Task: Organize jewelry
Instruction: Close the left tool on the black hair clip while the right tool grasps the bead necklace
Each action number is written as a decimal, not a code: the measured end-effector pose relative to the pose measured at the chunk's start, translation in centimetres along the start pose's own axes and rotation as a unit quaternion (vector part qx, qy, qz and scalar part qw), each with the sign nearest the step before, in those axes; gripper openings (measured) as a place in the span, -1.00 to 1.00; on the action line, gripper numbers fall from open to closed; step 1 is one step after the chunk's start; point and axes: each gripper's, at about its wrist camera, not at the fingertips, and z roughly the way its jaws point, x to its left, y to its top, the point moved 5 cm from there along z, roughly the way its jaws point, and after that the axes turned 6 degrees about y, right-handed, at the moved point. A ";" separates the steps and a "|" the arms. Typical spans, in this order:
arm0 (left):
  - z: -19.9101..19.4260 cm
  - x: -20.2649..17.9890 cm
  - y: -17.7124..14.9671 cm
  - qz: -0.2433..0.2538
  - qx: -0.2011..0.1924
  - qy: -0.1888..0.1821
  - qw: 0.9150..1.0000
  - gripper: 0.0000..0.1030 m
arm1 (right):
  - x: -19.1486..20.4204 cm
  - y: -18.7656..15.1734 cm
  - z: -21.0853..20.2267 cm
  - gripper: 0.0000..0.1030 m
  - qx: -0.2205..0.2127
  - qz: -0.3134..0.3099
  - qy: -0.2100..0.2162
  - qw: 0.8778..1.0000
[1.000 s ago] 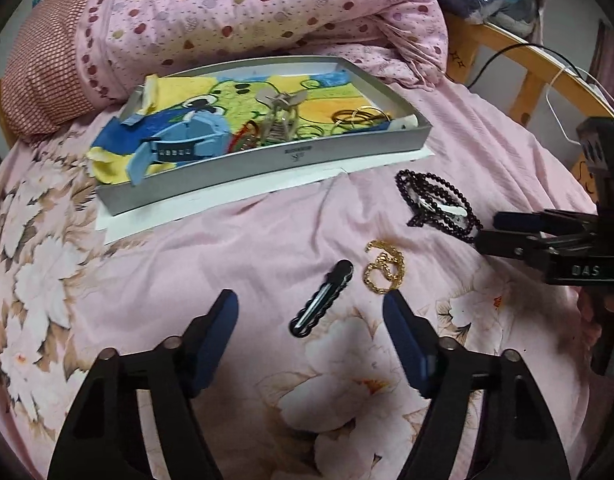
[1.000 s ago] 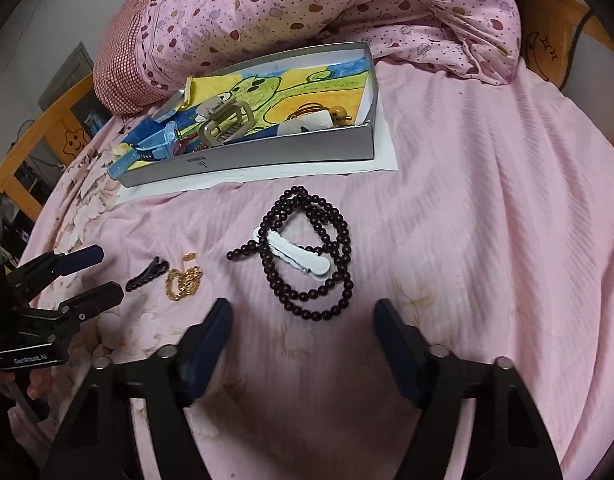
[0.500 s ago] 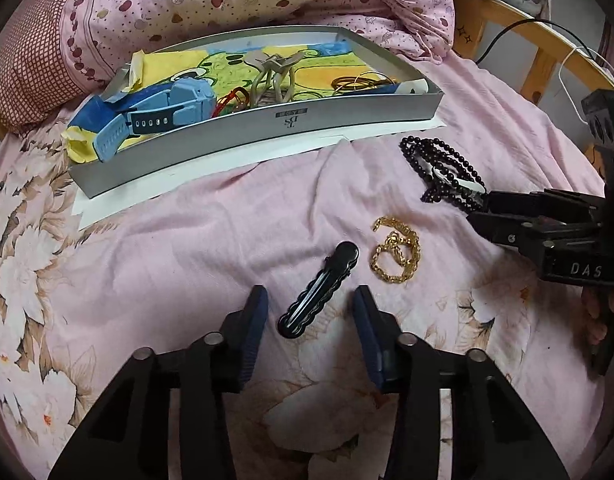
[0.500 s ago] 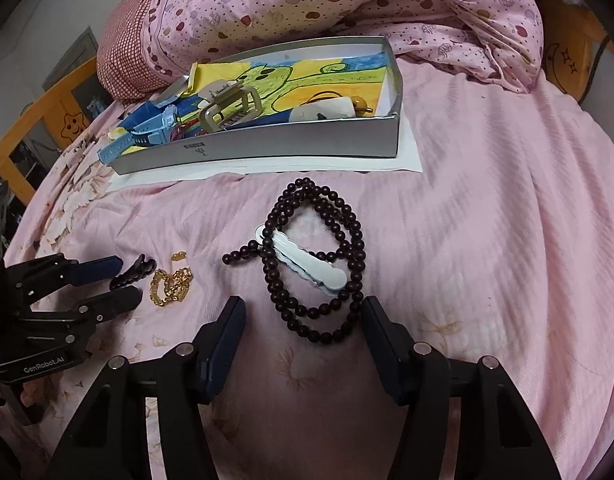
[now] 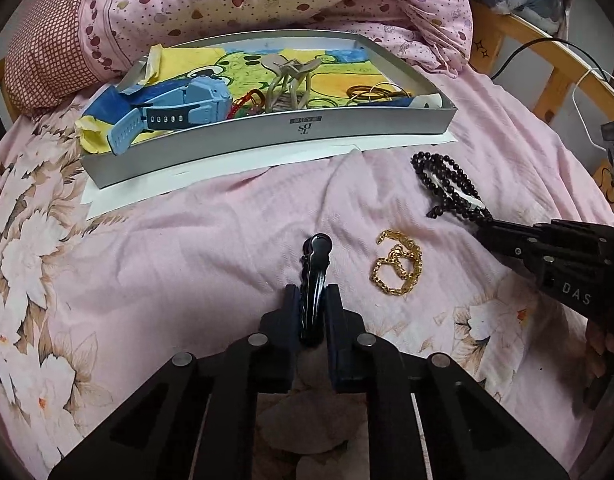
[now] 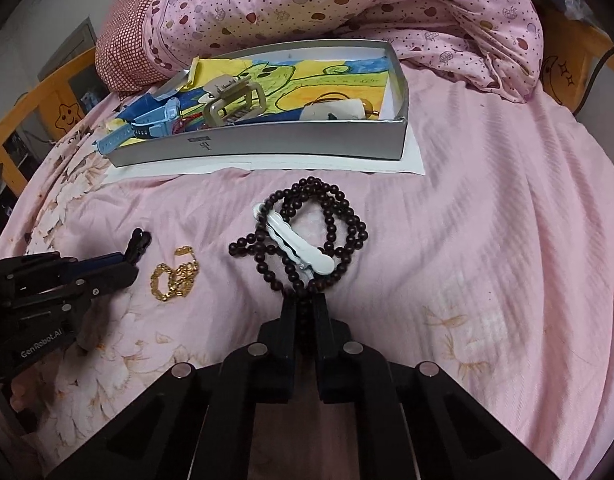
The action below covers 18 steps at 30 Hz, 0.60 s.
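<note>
1. The near end of the black wavy plastic hair clip (image 5: 315, 276) is hidden between the pads of the left hand-held gripper (image 5: 311, 312), which are closing on it.
2. The lowest loop of the dark brown bead necklace (image 6: 327, 224) vanishes between the fingers of the right hand-held gripper (image 6: 305, 316).
3. Small print on the grey shallow cardboard box (image 5: 267, 136) wall is too small to read.
4. At three o'clock in the left wrist view, the person's fingers (image 5: 611, 340) are cut off by the edge.

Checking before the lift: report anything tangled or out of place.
The white hair clip lies threaded through the dark bead necklace; the right gripper grips only the beads, so both may lift together.
</note>
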 end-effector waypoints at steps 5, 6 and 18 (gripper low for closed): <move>-0.9 -0.2 0.1 -0.014 -0.004 -0.003 1.000 -0.81 | 0.5 0.7 -2.3 -0.86 -0.020 0.003 -0.002 1.000; -1.1 -0.3 0.1 -0.014 -0.004 -0.003 1.000 -0.81 | 0.5 0.8 -2.9 -0.86 -0.025 0.004 0.000 1.000; -3.1 -1.4 0.2 -0.019 -0.013 -0.004 1.000 -0.81 | 2.3 1.7 -7.8 -0.88 -0.075 -0.003 0.013 0.997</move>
